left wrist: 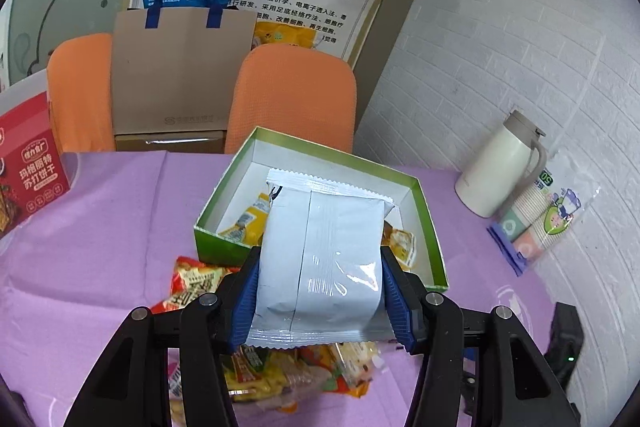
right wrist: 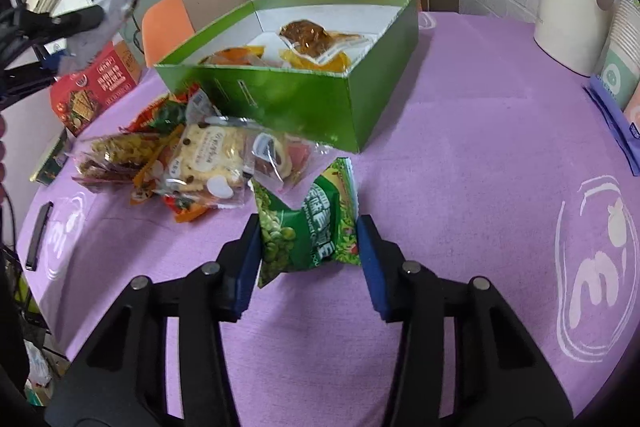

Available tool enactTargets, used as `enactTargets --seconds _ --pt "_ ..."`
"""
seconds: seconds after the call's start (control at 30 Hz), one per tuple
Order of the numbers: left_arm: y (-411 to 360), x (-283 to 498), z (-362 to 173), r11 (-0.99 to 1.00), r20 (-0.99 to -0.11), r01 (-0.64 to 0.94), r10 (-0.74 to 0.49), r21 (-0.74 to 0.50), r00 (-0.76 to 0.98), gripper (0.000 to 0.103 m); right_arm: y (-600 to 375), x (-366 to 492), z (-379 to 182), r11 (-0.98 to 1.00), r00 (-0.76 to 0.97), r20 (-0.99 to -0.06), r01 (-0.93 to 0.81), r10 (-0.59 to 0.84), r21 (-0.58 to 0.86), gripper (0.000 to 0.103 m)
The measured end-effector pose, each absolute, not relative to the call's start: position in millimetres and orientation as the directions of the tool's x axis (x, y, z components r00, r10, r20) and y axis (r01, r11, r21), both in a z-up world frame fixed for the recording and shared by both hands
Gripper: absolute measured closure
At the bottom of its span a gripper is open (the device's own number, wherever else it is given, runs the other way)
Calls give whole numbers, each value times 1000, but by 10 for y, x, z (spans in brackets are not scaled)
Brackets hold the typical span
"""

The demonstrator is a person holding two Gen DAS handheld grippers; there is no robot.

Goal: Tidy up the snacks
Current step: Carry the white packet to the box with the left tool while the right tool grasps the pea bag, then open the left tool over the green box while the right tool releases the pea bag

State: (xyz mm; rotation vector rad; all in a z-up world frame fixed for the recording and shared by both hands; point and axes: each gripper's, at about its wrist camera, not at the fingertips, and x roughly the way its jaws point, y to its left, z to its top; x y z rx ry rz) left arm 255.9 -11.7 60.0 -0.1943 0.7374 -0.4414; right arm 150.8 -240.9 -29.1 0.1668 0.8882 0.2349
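Nearest our left wrist camera, the left gripper (left wrist: 320, 291) had its ribbed blue jaws clamped on a glossy white foil packet (left wrist: 320, 259), seam side up, with crimped zigzag ends. We held it raised above the table, over the near edge of the green cardboard box (left wrist: 434, 227), with crinkly snack wrappers (left wrist: 280, 375) heaped on the table below it.

In the right wrist view, the right gripper (right wrist: 308, 243) held a green pea snack bag (right wrist: 308, 227), its shiny film creased inward between the jaws pressing its two sides. It sat low over the lilac cloth-covered table (right wrist: 460, 167). Just beyond lay a loose pile of clear and orange snack packets (right wrist: 192, 159), touching one another, right against the box's front wall.

The open-topped box, white inside, contained yellow sachets (left wrist: 244, 223) and a clear pouch of brown food (right wrist: 308, 35). Farther left stood a red cracker carton (left wrist: 28, 167). At the far right, a smooth cream thermal jug (left wrist: 504, 167) stood beside a plastic-wrapped sleeve of paper cups (left wrist: 540, 215). Behind the table were two orange mesh chairs (left wrist: 296, 95) and a brown paper bag (left wrist: 180, 75) with blue handles.
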Motion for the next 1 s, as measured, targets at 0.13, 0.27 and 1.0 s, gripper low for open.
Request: enactTargets --seconds 0.13,0.27,1.0 --pt "-189 2838 574 897 -617 307 -442 -318 651 47 -2426 1609 51 957 679 -676 -165 287 240 54" --pt "-275 3088 483 901 -635 297 -434 -317 639 47 -2302 1906 260 951 717 -626 -196 305 238 54" --pt "-76 3196 247 914 -669 243 -403 -324 624 7 -1993 2440 86 980 756 -625 -173 195 97 3"
